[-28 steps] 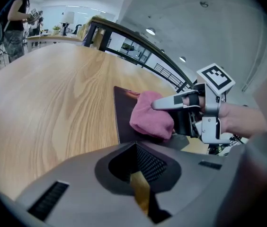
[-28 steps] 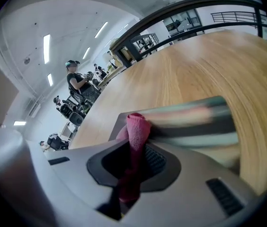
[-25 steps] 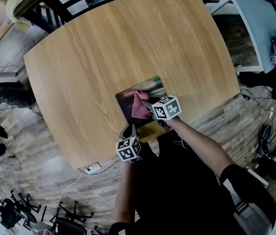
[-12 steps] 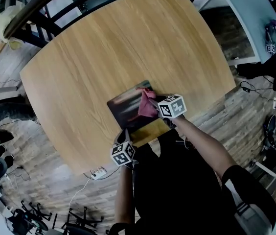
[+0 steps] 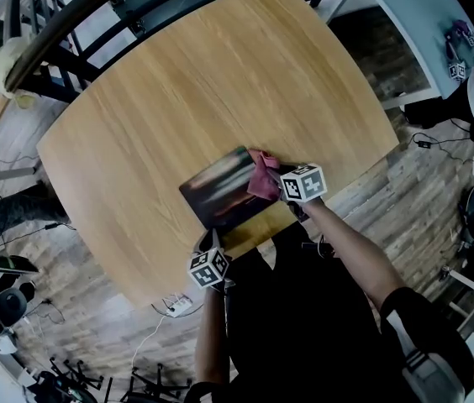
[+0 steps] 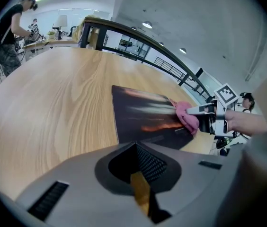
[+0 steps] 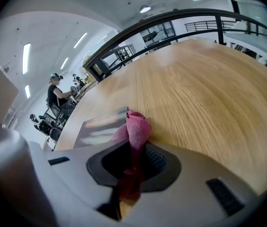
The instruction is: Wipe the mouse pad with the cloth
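A dark mouse pad [image 5: 220, 190] [image 6: 145, 117] lies near the front edge of the round wooden table [image 5: 178, 91]. My right gripper [image 5: 281, 183] [image 7: 136, 143] is shut on a pink cloth [image 5: 263, 173] [image 7: 137, 126] [image 6: 187, 117]. The cloth rests at the pad's right edge, partly over the bare wood. My left gripper [image 5: 212, 242] [image 6: 136, 148] sits at the table's front edge, just short of the pad's near corner. Its jaws are together with nothing between them.
A black railing [image 5: 77, 23] runs behind the table. A white table [image 5: 426, 32] stands at the upper right. A power strip [image 5: 178, 306] and cables lie on the wooden floor. A person [image 7: 57, 96] stands at a far desk.
The right gripper has dragged the cloth rightwards from the pad's middle to its right edge. The left gripper stays at the table's front edge.
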The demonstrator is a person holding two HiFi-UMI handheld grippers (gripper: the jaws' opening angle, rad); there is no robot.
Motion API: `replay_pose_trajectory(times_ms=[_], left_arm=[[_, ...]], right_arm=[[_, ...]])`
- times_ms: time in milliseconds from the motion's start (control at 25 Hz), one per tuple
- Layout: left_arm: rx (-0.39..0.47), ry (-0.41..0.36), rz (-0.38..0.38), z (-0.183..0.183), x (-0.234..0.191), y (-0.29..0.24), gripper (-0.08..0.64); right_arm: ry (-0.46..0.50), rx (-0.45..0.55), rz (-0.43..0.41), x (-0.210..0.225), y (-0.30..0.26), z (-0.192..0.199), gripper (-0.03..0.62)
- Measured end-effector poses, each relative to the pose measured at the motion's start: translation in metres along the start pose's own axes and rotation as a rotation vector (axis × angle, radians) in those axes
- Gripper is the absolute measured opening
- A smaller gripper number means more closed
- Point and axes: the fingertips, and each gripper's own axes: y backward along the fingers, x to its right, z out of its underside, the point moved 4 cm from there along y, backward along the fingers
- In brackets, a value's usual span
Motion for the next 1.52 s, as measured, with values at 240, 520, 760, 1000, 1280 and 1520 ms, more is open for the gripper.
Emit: replay_pose_trajectory(times_ms=[240, 520, 760, 1000, 1280, 1520], left_arm=[[-0.022, 0.004, 0.035, -0.001, 0.004, 0.000, 0.025], [0.056, -0.039, 0.100, -0.052, -0.008, 0.011, 0.025], [0.020, -0.169, 0.143, -0.101, -0.019, -0.014, 0.024], [-0.066, -0.171, 0.198, -0.105, -0.021, -0.038, 0.023], [-0.123, -0.143, 0.251, -0.100, -0.026, -0.048, 0.023], [-0.150, -0.149, 0.274, -0.098, -0.024, -0.050, 0.023]], right_arm=[[0.006, 0.034, 0.018, -0.003, 0.019, -0.006, 0.063], [0.083, 0.080, -0.085, -0.065, 0.047, -0.009, 0.063], [0.159, -0.027, -0.202, -0.126, 0.045, 0.027, 0.063], [0.206, -0.148, -0.338, -0.188, 0.025, 0.067, 0.063], [0.299, -0.282, -0.422, -0.229, -0.018, 0.101, 0.063], [0.363, -0.293, -0.341, -0.221, -0.054, 0.098, 0.063]])
